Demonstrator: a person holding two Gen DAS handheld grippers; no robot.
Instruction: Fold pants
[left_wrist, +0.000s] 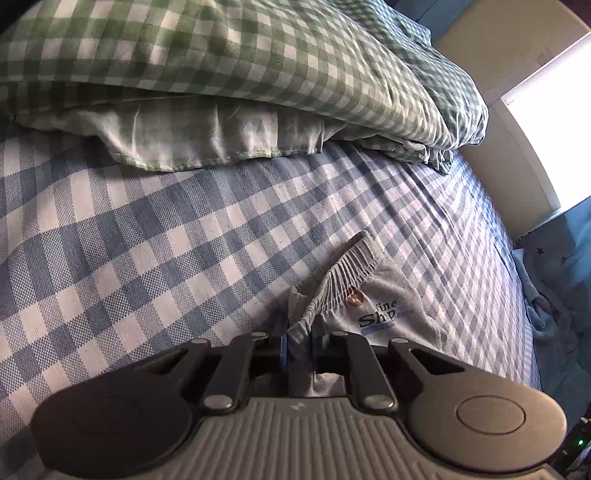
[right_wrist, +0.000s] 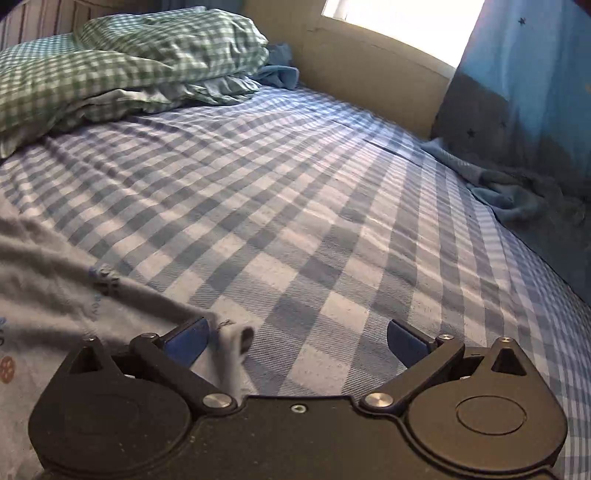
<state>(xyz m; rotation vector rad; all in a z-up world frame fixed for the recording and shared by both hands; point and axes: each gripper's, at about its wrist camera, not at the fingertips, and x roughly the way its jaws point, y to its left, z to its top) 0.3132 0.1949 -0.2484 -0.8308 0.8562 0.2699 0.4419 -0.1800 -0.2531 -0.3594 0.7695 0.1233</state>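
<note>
On my left, my left gripper (left_wrist: 300, 341) was clenched on the elastic waistband (left_wrist: 334, 280) of a pair of small grey pants (left_wrist: 399, 314), the gathered band pinched between its two blue-padded fingers. The pants lay on a blue-and-white checked bedsheet (left_wrist: 147, 240), with a printed logo (left_wrist: 380, 314) showing just beyond the waistband. Behind them, further up the bed, a green checked duvet (left_wrist: 221, 55) was heaped. Moving right, my right gripper (right_wrist: 295, 341) hung released, its jaws spread wide over the sheet, holding nothing. Its left finger (right_wrist: 186, 339) sat right at a crumpled corner of the grey fabric (right_wrist: 236, 339), which looked to be touching it or just beside it; I could not tell which. The rest of the garment spread off to the left of that view. At the far right, a blue blanket (right_wrist: 509, 195) was bunched near the bed's edge under a bright window (right_wrist: 399, 18). I judged the folding to be barely under way: the pants lay rumpled, no clean crease was visible, and I still needed a second hold with the right gripper to straighten and fold them.
</note>
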